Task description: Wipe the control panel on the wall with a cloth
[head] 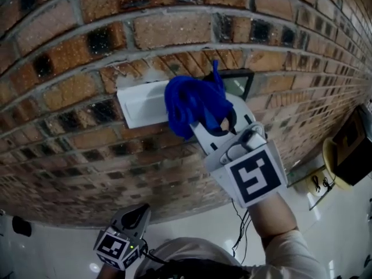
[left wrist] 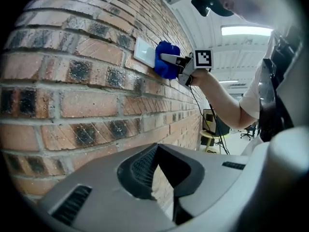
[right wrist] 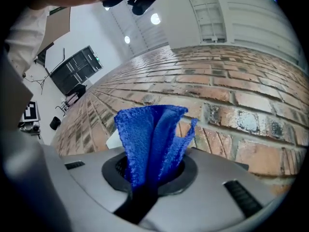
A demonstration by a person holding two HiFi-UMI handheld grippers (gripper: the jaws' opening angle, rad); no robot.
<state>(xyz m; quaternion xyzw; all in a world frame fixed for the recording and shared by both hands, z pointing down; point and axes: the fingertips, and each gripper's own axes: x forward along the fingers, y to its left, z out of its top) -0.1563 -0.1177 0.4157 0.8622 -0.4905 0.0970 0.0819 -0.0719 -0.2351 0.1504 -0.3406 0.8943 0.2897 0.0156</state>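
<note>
On the wall (head: 174,28), right claw (head: 203,124) clamping cloth (head: 189,103) against horizontal panel (head: 142,103), left claw (left wrist: 159,178) closed.

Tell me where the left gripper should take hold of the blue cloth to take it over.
Grip the loose corner that sticks up from the blue cloth, coming from above along the brick wall. The rest is bunched against the white panel and clamped in the right gripper from below, so probably only that upper tip stands free.
</note>
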